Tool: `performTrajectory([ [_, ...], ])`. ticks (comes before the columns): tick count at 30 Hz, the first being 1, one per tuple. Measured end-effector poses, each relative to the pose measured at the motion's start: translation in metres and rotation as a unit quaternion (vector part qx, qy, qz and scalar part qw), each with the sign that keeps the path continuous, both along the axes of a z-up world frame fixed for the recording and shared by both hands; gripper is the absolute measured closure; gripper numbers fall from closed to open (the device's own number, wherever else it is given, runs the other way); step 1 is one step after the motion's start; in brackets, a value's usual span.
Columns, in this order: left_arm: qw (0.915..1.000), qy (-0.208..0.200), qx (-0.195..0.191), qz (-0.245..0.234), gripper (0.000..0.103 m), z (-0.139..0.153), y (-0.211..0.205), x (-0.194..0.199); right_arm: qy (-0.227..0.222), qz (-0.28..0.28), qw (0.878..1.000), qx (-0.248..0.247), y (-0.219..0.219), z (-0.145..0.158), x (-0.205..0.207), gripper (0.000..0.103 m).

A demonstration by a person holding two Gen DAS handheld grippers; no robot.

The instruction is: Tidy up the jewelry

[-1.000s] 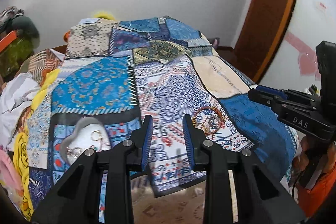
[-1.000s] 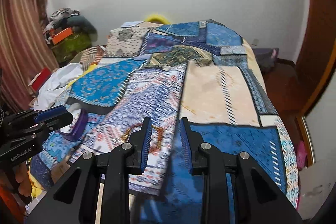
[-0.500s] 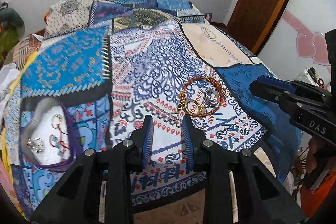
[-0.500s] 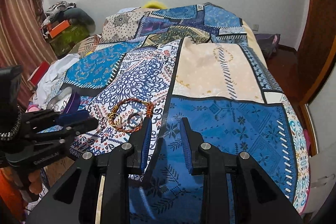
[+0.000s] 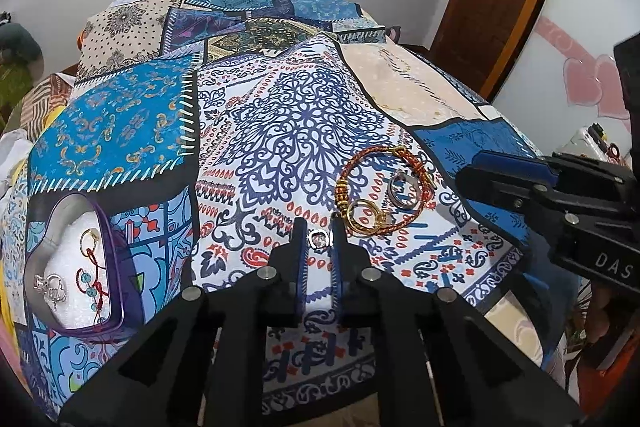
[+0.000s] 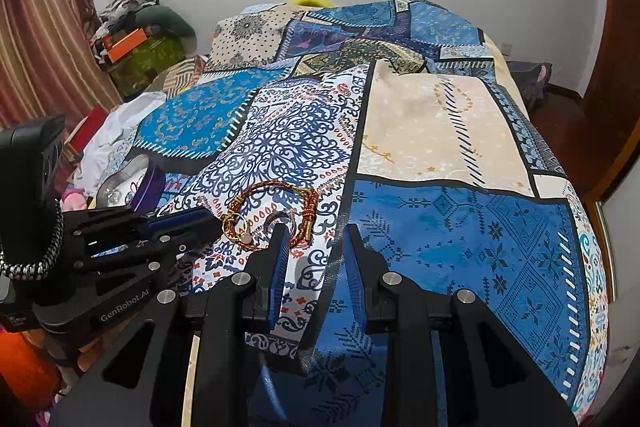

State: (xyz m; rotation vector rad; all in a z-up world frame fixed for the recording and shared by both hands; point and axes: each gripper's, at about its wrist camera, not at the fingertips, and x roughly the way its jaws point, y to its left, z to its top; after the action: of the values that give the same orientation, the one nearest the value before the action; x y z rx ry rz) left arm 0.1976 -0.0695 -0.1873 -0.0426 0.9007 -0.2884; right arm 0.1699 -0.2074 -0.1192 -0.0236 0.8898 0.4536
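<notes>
Small silver ring (image 5: pixel 319 239) lying on the blue patchwork bedspread (image 5: pixel 280 115), near the red-and-gold braided bracelet (image 5: pixel 342 193), being pinched by the left gripper (image 5: pixel 319 223), jaws having just been closing onto it. Right gripper (image 6: pixel 315 229) hovering over a blue patch, jaws parted, gripping nothing.

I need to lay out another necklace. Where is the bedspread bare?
Free: the blue-and-white mandala patch between the purple box and the red bracelet; the beige patch beyond it. Crowded: around the bracelet, gold ring and silver ring.
</notes>
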Motion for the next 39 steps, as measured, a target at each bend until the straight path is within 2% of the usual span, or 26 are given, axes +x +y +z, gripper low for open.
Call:
performTrajectory([
  [7,1.0,-0.009,0.002,0.0,0.094,0.003,0.001,-0.005,-0.007,0.017,1.0,-0.002,0.015,-0.001,0.0,0.078],
  [15,0.9996,-0.015,-0.019,0.015,0.094,0.011,0.018,-0.019,-0.012,0.04,0.999,-0.004,0.033,-0.004,0.003,0.078],
  [25,0.9987,-0.018,-0.039,0.026,0.094,0.015,0.03,-0.022,0.011,0.039,0.999,-0.02,0.038,-0.02,0.014,0.078],
  [31,0.9988,-0.018,-0.039,0.023,0.094,0.017,0.029,-0.022,-0.003,0.046,0.998,-0.047,0.043,-0.021,0.01,0.078],
  [33,0.9987,-0.02,-0.039,0.023,0.094,0.02,0.029,-0.024,-0.005,0.046,0.998,-0.052,0.043,-0.021,0.009,0.083],
  [39,0.9986,-0.032,-0.037,0.022,0.094,0.031,0.03,-0.032,-0.008,0.04,0.998,-0.04,0.04,-0.013,0.007,0.083],
])
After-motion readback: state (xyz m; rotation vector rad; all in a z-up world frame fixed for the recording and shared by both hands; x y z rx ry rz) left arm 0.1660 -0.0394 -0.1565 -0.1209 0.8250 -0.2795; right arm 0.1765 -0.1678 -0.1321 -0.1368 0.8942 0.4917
